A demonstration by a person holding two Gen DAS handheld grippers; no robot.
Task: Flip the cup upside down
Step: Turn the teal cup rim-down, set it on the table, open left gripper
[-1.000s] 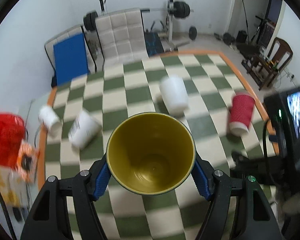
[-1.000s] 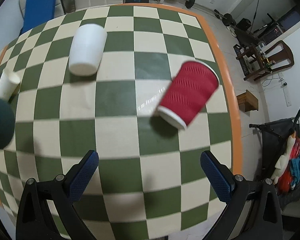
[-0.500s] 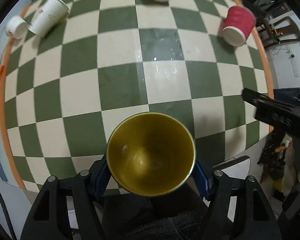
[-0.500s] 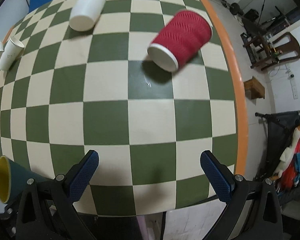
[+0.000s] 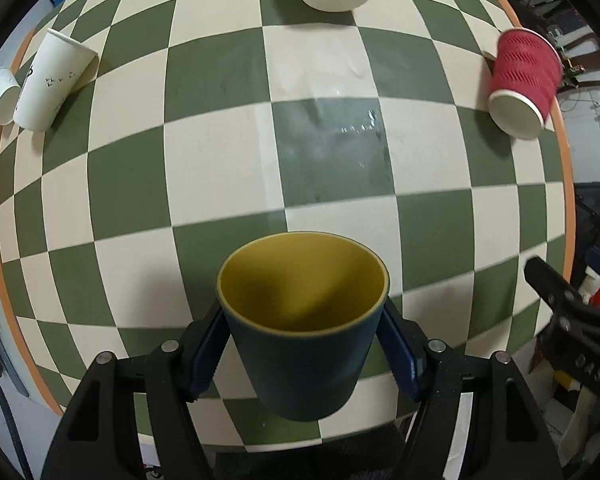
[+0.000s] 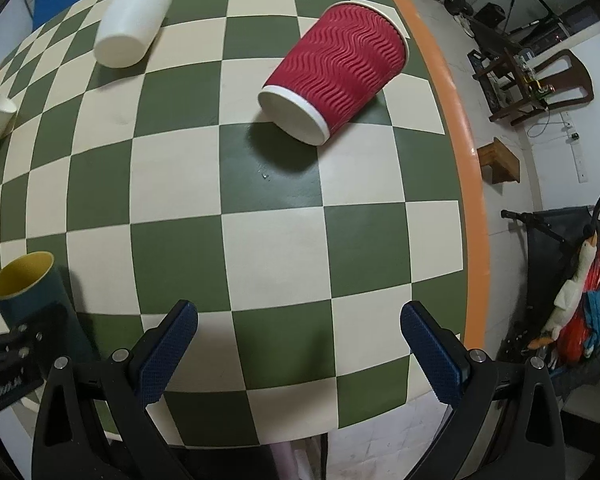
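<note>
A green-and-cream checkered table (image 5: 220, 152) with an orange rim is filling both views, its near edge lying just under the grippers. On the floor beyond its right edge, a dark wooden chair (image 6: 540, 80) is standing far off, with a small wooden stool (image 6: 498, 162) nearer.

The left gripper (image 5: 304, 350) is clamping its blue pads against opposite sides of a dark teal cup with a yellow interior (image 5: 302, 320), holding it above the near part of the table with the mouth facing away from the camera, towards the far side; in the right wrist view the same cup (image 6: 28, 286) is showing at the near left, mouth tilted up and away. The right gripper (image 6: 298, 344) is hanging over the near right part of the table with its jaws spread wide and nothing between them.

A red ripple paper cup (image 6: 334, 68) is lying on its side near the far right rim, its white base pointing towards the near side. A plain white cup (image 6: 132, 22) is lying on its side at the far middle. At the far left edge, a tall white paper cup (image 5: 52, 80) with small dark marks is lying tipped over, and a smaller white cup (image 5: 0, 94) is lying just beside it, touching or nearly so.
</note>
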